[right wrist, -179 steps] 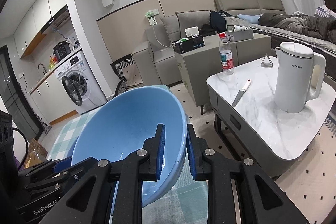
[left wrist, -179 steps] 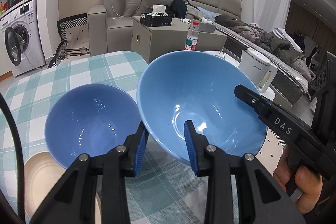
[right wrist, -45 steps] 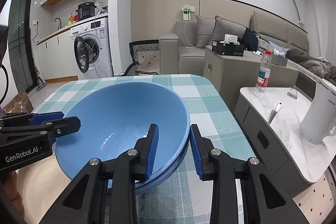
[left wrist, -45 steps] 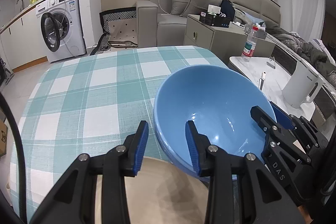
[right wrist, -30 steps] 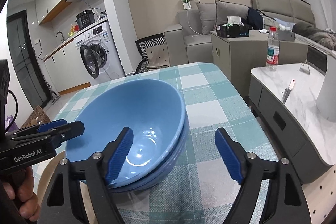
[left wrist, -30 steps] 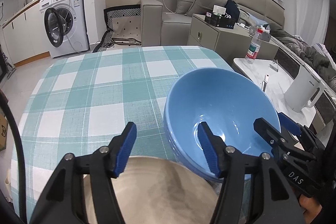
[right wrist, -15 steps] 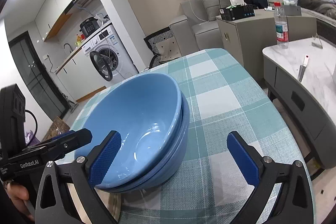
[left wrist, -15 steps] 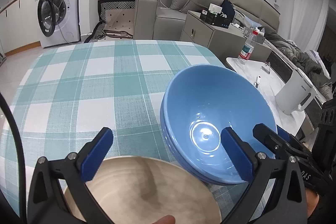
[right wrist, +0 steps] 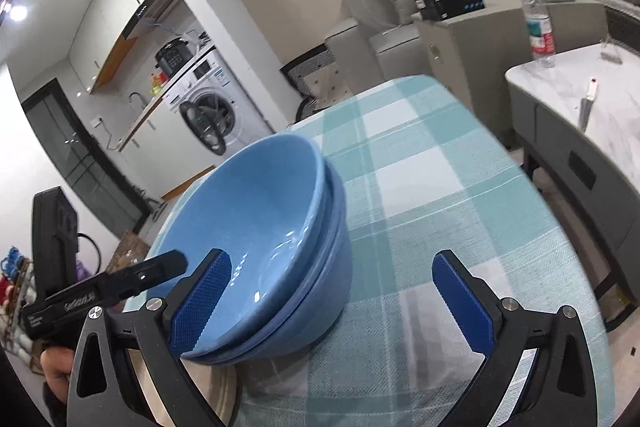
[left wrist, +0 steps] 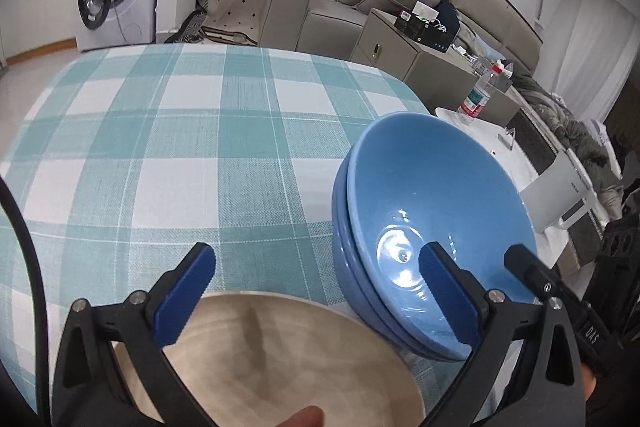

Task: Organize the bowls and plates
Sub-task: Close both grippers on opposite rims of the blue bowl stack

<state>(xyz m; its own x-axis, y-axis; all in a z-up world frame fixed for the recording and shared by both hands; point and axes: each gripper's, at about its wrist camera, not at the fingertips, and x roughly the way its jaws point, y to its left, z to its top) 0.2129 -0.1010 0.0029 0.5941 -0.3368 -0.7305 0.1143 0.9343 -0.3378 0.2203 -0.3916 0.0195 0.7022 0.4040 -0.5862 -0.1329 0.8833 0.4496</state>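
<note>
Left gripper [left wrist: 316,285]: jaws spread wide and closing slightly, holding nothing; between them only tablecloth and the far edge of the plate.
Right gripper [right wrist: 332,295]: jaws at full spread, empty; left pad [right wrist: 202,301] in front of the bowls' near rim with no visible pressure on it.
Stacked blue bowls [left wrist: 434,227]: two, nested, on the checked tablecloth [left wrist: 160,147]; ahead and to the right of the left gripper, ahead and to the left of the right gripper.
Beige plate [left wrist: 280,359]: directly under the left gripper, its edge tucked just beside or under the bowls' base; which, not clear.
Handling, as a judgement: glazed ceramic, so stiff, fairly heavy as a pair, slick on the pads, liable to chip if knocked.
Where to grip: across the rim wall, one pad inside and one outside; opposite rims with both grippers for the pair.
Plate grip: thin raised edge only, likely slippery.
Other plates: none in view.
</note>
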